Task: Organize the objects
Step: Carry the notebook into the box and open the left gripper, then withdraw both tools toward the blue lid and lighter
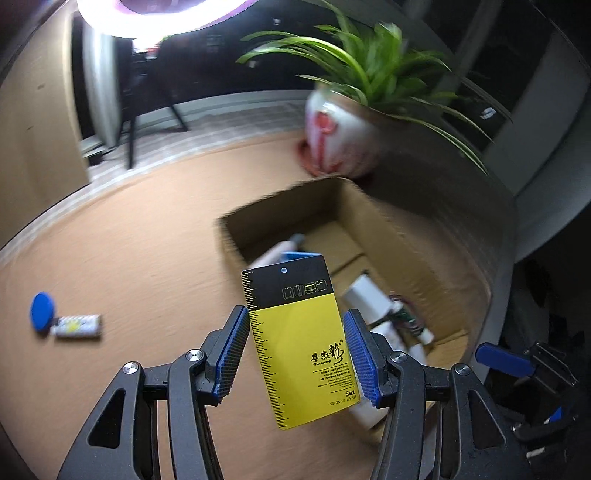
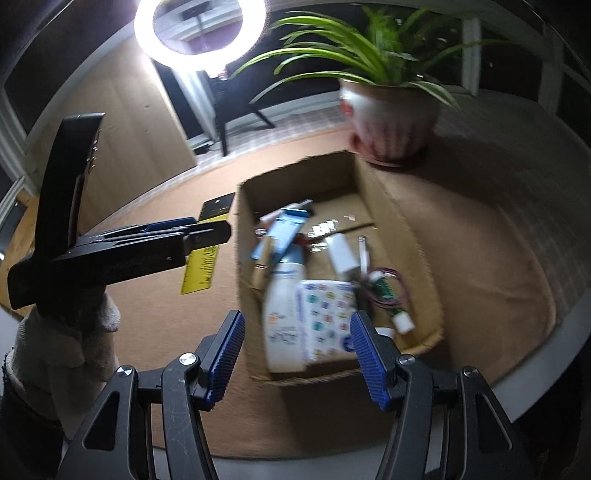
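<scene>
My left gripper (image 1: pixel 295 314) is shut on a yellow and black card (image 1: pixel 295 354) printed with a ruler scale, and holds it upright by its side edges. The card hangs just in front of the near left corner of an open cardboard box (image 1: pixel 280 199). In the right wrist view the left gripper (image 2: pixel 221 230) reaches in from the left, with the card (image 2: pixel 201 273) beside the box's left wall (image 2: pixel 243 236). My right gripper (image 2: pixel 295 315) is open above the box's near end, nothing between its pads. A white bottle (image 2: pixel 282 314) and a patterned pack (image 2: pixel 327 317) lie in the box.
A blue disc (image 1: pixel 42 310) and a small white packet (image 1: pixel 77 325) lie on the brown tabletop (image 1: pixel 147 240) at the left. A potted plant (image 2: pixel 391 118) stands behind the box. A ring light (image 2: pixel 199 33) shines beyond the table. A gloved hand (image 2: pixel 62 332) holds the left gripper.
</scene>
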Tool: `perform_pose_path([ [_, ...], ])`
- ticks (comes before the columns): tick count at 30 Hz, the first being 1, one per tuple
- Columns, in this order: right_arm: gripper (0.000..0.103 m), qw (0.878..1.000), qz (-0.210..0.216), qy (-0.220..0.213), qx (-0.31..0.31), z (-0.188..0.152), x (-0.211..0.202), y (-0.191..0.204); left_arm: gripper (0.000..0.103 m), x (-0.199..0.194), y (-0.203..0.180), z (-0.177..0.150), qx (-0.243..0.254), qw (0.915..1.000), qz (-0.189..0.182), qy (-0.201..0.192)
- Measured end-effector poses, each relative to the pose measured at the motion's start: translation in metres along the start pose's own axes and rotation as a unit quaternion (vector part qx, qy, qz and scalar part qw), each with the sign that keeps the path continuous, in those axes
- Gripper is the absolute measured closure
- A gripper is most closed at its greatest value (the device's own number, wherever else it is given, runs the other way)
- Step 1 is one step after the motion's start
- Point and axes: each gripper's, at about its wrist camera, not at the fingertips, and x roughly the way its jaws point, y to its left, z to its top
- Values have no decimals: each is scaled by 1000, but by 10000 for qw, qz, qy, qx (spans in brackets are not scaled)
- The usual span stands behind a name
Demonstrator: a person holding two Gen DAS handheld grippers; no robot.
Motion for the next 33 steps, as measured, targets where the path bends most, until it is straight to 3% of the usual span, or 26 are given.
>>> perform_pose_path([
  [7, 47, 9998, -106, -18, 174, -3, -6, -22, 46, 26, -32, 10, 198, 9996, -102, 144],
  [14, 47, 9998, -99, 6, 182, -3, -4, -26, 45, 39, -36, 16, 206, 9995, -136, 190],
  [17, 47, 9998, -67, -6, 169, -2, -4, -25, 23, 43, -33, 17, 162, 9992, -203, 306],
  [19, 47, 9998, -6, -11, 173, -1, -4, -24, 23, 39, -30, 16, 183, 9995, -129, 223],
  [26, 47, 9999, 103, 43, 48, 3, 5, -9, 23, 17, -1, 13, -80, 10000, 27, 20],
  [33, 47, 9990, 327, 111, -284, 13, 19, 25, 23, -7, 62, 4, -523, 9975, 466, -81],
])
